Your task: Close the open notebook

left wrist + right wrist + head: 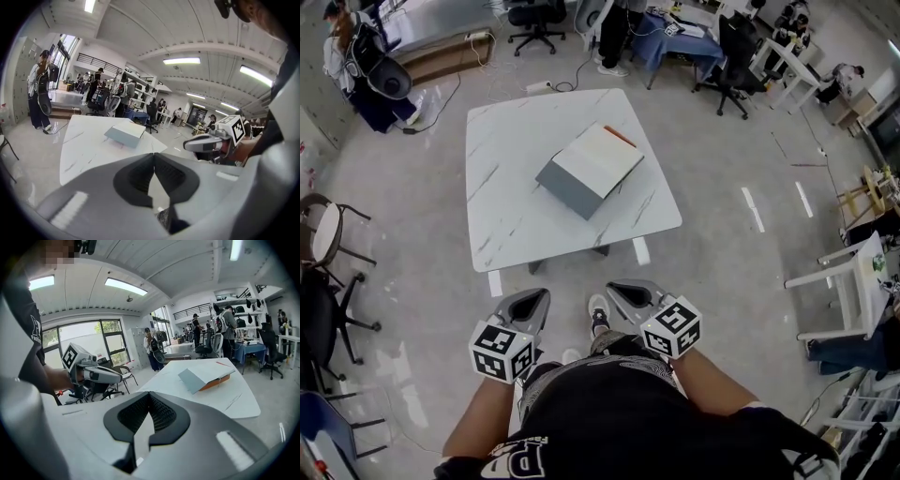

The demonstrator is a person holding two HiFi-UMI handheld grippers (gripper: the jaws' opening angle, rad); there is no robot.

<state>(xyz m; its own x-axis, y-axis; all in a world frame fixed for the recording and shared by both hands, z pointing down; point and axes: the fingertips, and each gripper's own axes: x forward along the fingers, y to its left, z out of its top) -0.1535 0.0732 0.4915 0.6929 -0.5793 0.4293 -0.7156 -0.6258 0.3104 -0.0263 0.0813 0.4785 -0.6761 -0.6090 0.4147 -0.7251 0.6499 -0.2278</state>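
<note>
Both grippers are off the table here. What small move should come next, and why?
Probably bring both grippers forward toward the table. The notebook lies open near its middle, while the left gripper and right gripper are shut, empty and short of the table's near edge.

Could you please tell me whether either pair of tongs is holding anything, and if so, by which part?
Nothing is held. The left tongs and right tongs are both shut on nothing, short of the table, where the notebook lies untouched.
</note>
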